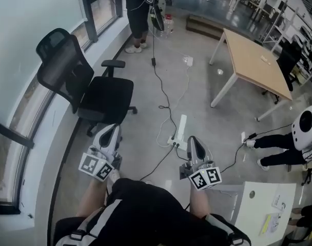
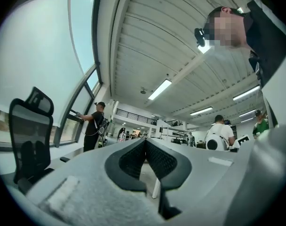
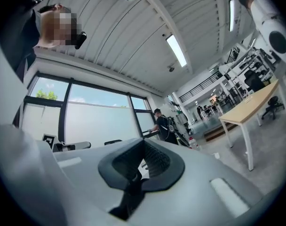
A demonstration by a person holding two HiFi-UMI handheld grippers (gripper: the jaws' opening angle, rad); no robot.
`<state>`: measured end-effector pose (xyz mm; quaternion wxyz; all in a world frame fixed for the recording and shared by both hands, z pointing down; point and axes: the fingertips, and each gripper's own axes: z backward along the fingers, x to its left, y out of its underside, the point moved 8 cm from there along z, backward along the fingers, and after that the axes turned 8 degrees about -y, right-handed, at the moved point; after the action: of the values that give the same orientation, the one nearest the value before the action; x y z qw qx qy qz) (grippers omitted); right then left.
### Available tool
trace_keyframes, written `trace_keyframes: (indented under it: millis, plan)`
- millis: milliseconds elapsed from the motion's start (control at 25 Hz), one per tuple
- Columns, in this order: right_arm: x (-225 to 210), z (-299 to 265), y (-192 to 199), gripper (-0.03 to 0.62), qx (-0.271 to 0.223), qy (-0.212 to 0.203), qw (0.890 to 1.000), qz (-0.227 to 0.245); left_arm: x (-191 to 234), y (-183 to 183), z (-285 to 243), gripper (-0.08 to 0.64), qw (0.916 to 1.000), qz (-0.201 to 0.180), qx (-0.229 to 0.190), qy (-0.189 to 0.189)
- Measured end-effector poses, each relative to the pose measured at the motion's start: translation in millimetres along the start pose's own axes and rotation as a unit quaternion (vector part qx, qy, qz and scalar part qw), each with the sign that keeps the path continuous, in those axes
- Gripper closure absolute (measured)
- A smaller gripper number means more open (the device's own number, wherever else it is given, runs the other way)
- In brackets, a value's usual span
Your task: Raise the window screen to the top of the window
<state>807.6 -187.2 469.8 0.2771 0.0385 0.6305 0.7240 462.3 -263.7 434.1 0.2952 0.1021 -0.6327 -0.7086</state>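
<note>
The window [image 1: 30,19] runs along the left wall, its pale screen [image 1: 22,40] covering the glass above a dark frame bar. The screen shows again as a whitish pane in the left gripper view [image 2: 39,55] and the right gripper view [image 3: 96,121]. I hold both grippers low, close to my body and well away from the window. My left gripper [image 1: 111,129] points toward the chair, its jaws shut and empty [image 2: 145,142]. My right gripper [image 1: 193,140] points across the floor, also shut on nothing [image 3: 144,142].
A black office chair [image 1: 81,83] stands between me and the window. A wooden table [image 1: 253,60] is at the right. Cables and a power strip [image 1: 179,132] lie on the floor. One person [image 1: 138,14] stands by the far window; another [image 1: 299,135] is at the right.
</note>
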Motion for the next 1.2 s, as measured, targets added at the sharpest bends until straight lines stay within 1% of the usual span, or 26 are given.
trace_keyframes:
  millis: [160, 400, 520, 640, 760, 960, 1080, 1200]
  plan:
    - [19.9, -28.0, 13.0, 0.588, 0.012, -0.043, 0.999, -0.012, 22.9, -5.7, 29.2, 0.557, 0.9988, 0.0, 0.001, -0.05]
    - [53.3, -78.3, 33.3, 0.587, 0.029, -0.092, 0.995, -0.035, 55.5, -28.9, 66.7, 0.557, 0.9953, -0.019, -0.014, -0.094]
    - [85.9, -110.5, 43.0, 0.588, 0.039, -0.131, 0.99, -0.034, 80.7, -45.7, 95.8, 0.557, 0.9913, -0.025, -0.029, -0.126]
    - [126.7, -141.1, 53.7, 0.587, 0.046, -0.175, 0.983, -0.025, 109.3, -59.0, 132.8, 0.557, 0.9853, -0.026, -0.04, -0.164]
    - [165.5, -164.9, 66.0, 0.588, 0.058, -0.218, 0.974, -0.027, 131.1, -70.6, 174.6, 0.557, 0.9762, -0.029, -0.055, -0.207]
    - [230.0, -199.0, 91.7, 0.588, 0.083, -0.283, 0.955, -0.04, 159.3, -90.7, 245.7, 0.557, 0.9576, -0.041, -0.082, -0.273]
    - [270.9, -217.2, 107.7, 0.588, 0.093, -0.322, 0.941, -0.046, 173.9, -100.1, 291.2, 0.557, 0.9442, -0.046, -0.092, -0.313]
    - [310.0, -231.3, 119.9, 0.588, 0.101, -0.357, 0.927, -0.051, 182.9, -111.8, 333.7, 0.557, 0.9285, -0.055, -0.103, -0.353]
